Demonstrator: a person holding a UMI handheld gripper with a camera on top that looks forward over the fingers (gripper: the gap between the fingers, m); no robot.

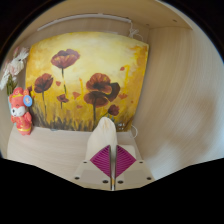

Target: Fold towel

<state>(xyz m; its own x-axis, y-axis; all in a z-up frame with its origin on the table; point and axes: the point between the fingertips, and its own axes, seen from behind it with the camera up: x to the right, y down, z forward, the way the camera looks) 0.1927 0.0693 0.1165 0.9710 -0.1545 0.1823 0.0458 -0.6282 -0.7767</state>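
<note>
My gripper (108, 138) is low over a pale tabletop (55, 150). Its two white fingers come together to a point, and the magenta pads (101, 160) meet along the middle line with nothing visible between them. No towel shows in this view. The fingers point toward the lower edge of a painting.
A large painting of red poppies on a yellow ground (85, 80) stands just beyond the fingers, leaning against a cream wall (185, 70). A small orange and white toy figure (21, 110) stands at its left, with white flowers (12, 72) above it.
</note>
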